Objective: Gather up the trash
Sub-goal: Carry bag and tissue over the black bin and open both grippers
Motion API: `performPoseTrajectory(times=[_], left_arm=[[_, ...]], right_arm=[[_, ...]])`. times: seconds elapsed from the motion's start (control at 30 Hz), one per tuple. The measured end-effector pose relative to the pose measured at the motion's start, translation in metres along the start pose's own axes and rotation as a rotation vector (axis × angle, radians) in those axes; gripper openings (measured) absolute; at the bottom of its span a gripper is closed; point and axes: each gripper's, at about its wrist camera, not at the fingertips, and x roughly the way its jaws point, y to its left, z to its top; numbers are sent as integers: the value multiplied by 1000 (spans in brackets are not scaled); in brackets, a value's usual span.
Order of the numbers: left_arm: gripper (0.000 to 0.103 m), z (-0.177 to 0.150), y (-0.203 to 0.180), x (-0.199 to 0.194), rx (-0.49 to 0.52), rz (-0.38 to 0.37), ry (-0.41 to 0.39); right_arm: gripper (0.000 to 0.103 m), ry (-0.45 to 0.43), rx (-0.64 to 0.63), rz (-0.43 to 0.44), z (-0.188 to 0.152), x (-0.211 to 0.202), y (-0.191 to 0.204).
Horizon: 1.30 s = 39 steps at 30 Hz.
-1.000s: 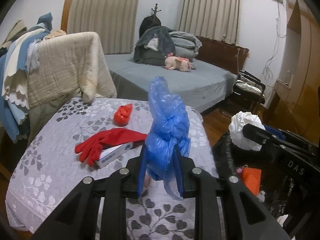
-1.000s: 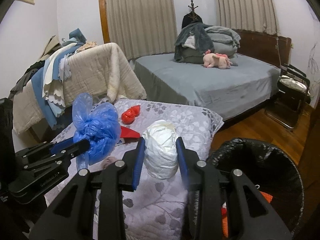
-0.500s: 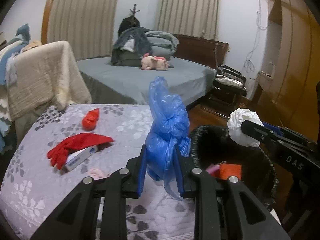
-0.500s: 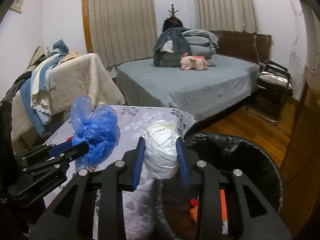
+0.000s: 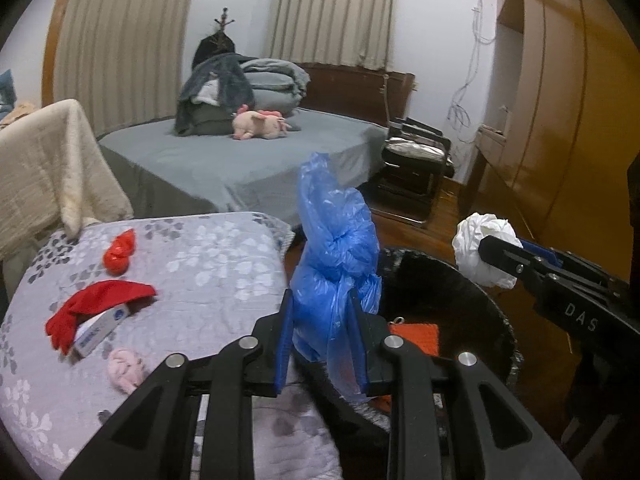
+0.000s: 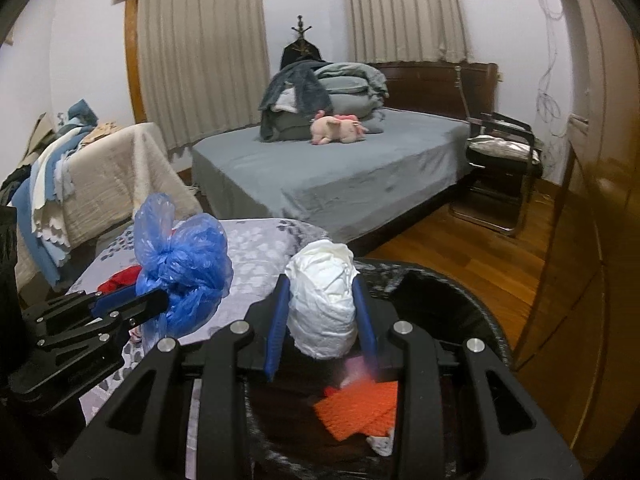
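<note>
Trash bin [image 6: 460,292]: black-lined, standing on the wood floor just beside the patterned table [image 5: 208,256]. It serves as the landmark for all positions below.

1. Left gripper [image 5: 322,336]: the 2 blue-padded jaws are clamped on the lower folds of a knotted blue plastic bag [image 5: 336,248]. The bag stands upright above the pads. It is held at the near, table-side rim of the bin, probably so that release drops it inside and not on the table.

2. Right gripper [image 6: 322,320]: the jaws pinch a crumpled white paper wad [image 6: 322,300] at mid-body, a grip that keeps the light wad from slipping. The wad hangs over the bin's opening, above an orange mesh item [image 6: 360,408] already lying at the bottom.

3. Both loads are carried together, apparently to empty 2 grippers in 1 trip.

4. Remaining on the table, on the side away from the bin: a red glove [image 5: 96,304] over a small white box [image 5: 100,330], a red wad [image 5: 119,252] and a pink wad [image 5: 126,368]. These appear uncollected.
</note>
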Motion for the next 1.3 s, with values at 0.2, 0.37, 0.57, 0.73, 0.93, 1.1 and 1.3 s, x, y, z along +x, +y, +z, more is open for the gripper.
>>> performPoseTrajectory(times=[0.2,0.37,0.57,0.73,0.93,1.1,1.3], left_arm=[[25,1,-25,16,28,-44,14],[25,1,-41,34,53,-73,35],[25,1,-56,56,70,-96,60],[25,1,-63,74,78,-108,84],[28,-2,-67,95,76,-130,122],[48,-4,-63,99,71,-134,134],[74,-5,-47,88,52,-96,113]], right_arm=[[31,-1,21,-47,-6,-5,-23],[31,16,37,-80,-14,-1,-41],[31,53,55,-110,-27,9,-56],[33,84,70,-129,-33,22,-65],[40,126,72,-149,-42,40,-73],[58,126,86,-171,-41,42,-79],[92,96,94,-179,-36,35,-76]])
